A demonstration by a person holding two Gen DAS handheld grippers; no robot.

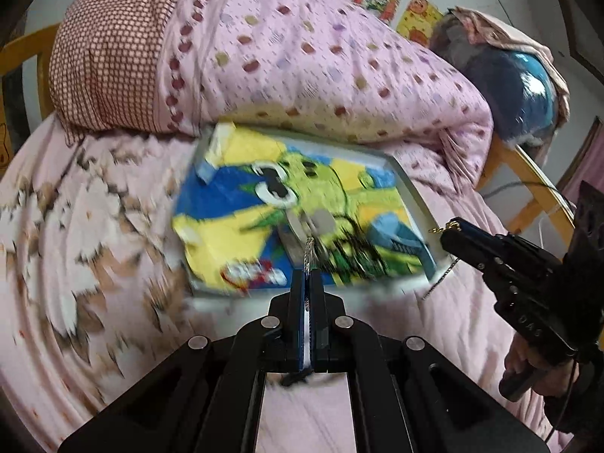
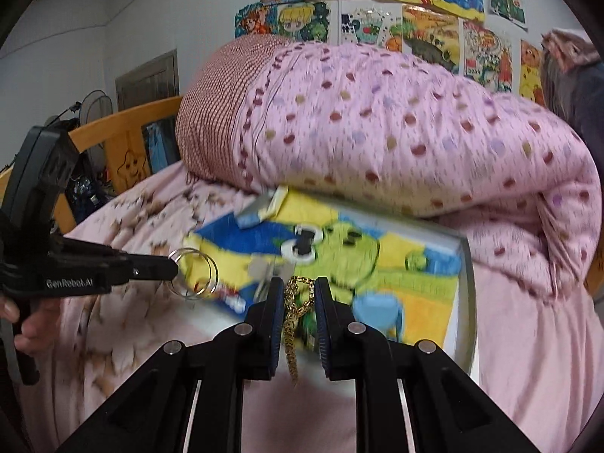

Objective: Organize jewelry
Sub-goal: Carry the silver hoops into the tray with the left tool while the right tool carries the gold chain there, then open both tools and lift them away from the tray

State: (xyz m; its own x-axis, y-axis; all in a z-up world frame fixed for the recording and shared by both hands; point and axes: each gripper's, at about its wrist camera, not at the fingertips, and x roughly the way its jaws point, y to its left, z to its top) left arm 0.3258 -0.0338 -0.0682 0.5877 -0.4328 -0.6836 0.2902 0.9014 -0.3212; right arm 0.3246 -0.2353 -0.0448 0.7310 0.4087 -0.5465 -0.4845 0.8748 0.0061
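Observation:
A colourful cartoon board with a white rim [image 1: 411, 188] lies on the pink bed and also shows in the right wrist view [image 2: 466, 264]. My left gripper [image 1: 309, 275] is shut on silver rings [image 1: 309, 255], seen as two thin hoops in the right wrist view [image 2: 196, 275]. It hovers over the board's near edge. My right gripper [image 2: 298, 294] holds a gold chain [image 2: 292, 313] that hangs between its fingers; the jaws stand slightly apart around it. In the left wrist view the right gripper [image 1: 451, 226] is at the board's right edge with the gold chain [image 1: 438, 229] at its tip.
A rolled pink dotted quilt [image 1: 302, 60] and a checked pillow [image 1: 109, 56] lie behind the board. Black cords or necklaces [image 1: 355, 249] and small grey pieces [image 1: 322, 219] rest on the board. A wooden bed frame [image 2: 113, 139] borders the bed. Drawings [image 2: 415, 19] cover the wall.

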